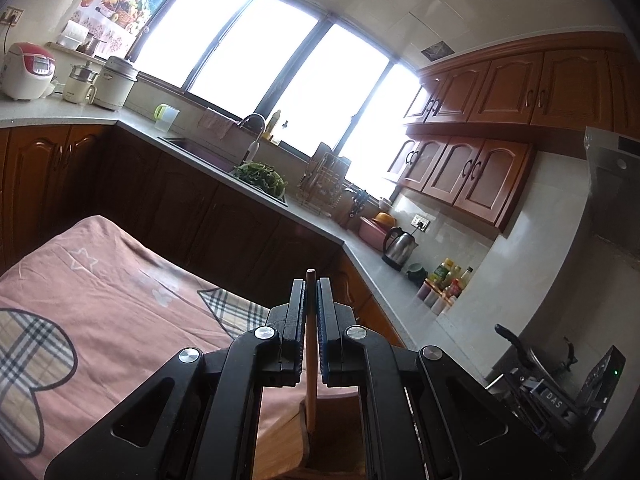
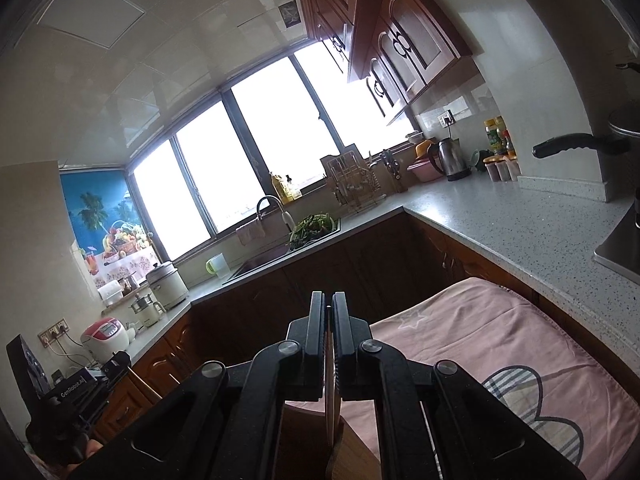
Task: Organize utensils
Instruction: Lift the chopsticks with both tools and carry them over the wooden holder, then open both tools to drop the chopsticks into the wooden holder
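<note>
Wood shows between the jaws of both grippers. The left gripper (image 1: 311, 292) is closed on a slim wooden stick (image 1: 310, 364), round at its tip, which runs up between the 2 blue-padded fingers (image 1: 325, 320) and pokes out just past their ends; its lower end reaches down toward a wooden block (image 1: 340, 440) that sits below the gripper, near the right edge of the desk (image 1: 120, 300). Whether the stick touches the block cannot be told.

The right gripper (image 2: 329, 308) is clamped on a thin flat piece of wood (image 2: 331, 400), seen edge-on as a pale strip between its black fingers (image 2: 344, 328). What kind of utensil it is cannot be told. Under it lies the same sort of wooden block (image 2: 308, 440), resting on the desk (image 2: 500, 340) near its left edge in this view.

A pink cloth with a star, plaid patches and a striped cloud shape covers the desk. Beyond the desk's far edge stand dark wooden cabinets (image 1: 200, 208) under a grey speckled counter (image 2: 520, 216), with a sink (image 2: 264, 260), a bowl of greens (image 1: 260, 176), a dish rack (image 2: 352, 188) and a steel kettle (image 1: 398, 246) below a bright window (image 1: 280, 60).
</note>
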Demonstrator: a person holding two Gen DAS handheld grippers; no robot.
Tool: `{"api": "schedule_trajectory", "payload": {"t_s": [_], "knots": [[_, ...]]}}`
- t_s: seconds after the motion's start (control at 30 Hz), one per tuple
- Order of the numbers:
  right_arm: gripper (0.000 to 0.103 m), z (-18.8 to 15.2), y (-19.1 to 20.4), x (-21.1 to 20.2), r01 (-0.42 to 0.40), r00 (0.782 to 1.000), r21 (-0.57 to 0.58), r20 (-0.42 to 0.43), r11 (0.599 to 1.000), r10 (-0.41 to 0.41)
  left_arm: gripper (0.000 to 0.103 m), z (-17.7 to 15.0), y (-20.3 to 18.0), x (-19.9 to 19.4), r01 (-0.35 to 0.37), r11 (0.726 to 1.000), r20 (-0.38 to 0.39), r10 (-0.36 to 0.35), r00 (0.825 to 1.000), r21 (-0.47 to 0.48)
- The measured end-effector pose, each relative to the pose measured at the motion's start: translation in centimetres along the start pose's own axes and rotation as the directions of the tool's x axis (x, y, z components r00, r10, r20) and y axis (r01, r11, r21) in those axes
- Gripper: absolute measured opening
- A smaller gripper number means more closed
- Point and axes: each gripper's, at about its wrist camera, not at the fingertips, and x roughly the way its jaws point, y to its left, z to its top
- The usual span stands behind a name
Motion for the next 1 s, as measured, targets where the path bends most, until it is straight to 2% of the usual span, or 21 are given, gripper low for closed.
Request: {"api": "schedule_trajectory", "payload": {"t_s": [0.23,0.4,0.77,0.83,0.87,0.9,0.93,0.97,1.0], "knots": [[0.004,-2.7,-0.3,2.2,0.008,0.997,0.013,-0.072,1.0,-0.007,0.005,-2.6,-0.5,2.3,-0.007,0.999,-0.065,0.01,0.998,0.05],[0.004,-2.8,-0.1,2.3,0.007,0.997,-0.005,-0.074,1.0,-0.008,0.005,-3.7,-1.2,3.2,-0.005,0.996,-0.103,0.014,0.995,0.091],[0.004,-2.6,-0.2,2.6,0.002,0.995,0.005,-0.097,1.0,-0.001,0.005,-3.2,-1.3,3.2,-0.001,0.995,-0.131,0.015,0.991,0.102],[0.009,-2.6,-0.2,2.6,-0.002,0.994,0.007,-0.105,1.0,0.003,0.005,-3.1,-1.3,3.1,0.0,0.995,-0.136,0.013,0.991,0.101],[0.009,-2.5,-0.2,2.6,-0.003,0.994,0.011,-0.106,1.0,0.005,0.007,-3.0,-1.4,3.1,-0.001,0.995,-0.138,0.015,0.99,0.1],[0.011,-2.5,-0.4,2.5,-0.007,0.994,0.017,-0.106,1.0,0.009,0.015,-2.9,-1.3,3.0,-0.001,0.995,-0.14,0.014,0.99,0.098],[0.013,-2.4,-0.5,2.4,-0.007,0.994,0.023,-0.108,1.0,0.009,0.03,-2.8,-1.2,2.8,-0.002,0.996,-0.139,0.015,0.99,0.094],[0.021,-2.3,-0.6,2.3,-0.007,0.994,0.03,-0.108,1.0,0.011,0.038,-2.7,-1.2,2.6,-0.005,0.996,-0.134,0.017,0.991,0.089],[0.047,-2.2,-0.8,2.1,-0.012,0.994,0.043,-0.107,0.999,0.017,0.048,-2.6,-1.1,2.3,-0.009,0.996,-0.125,0.02,0.992,0.087]]}}
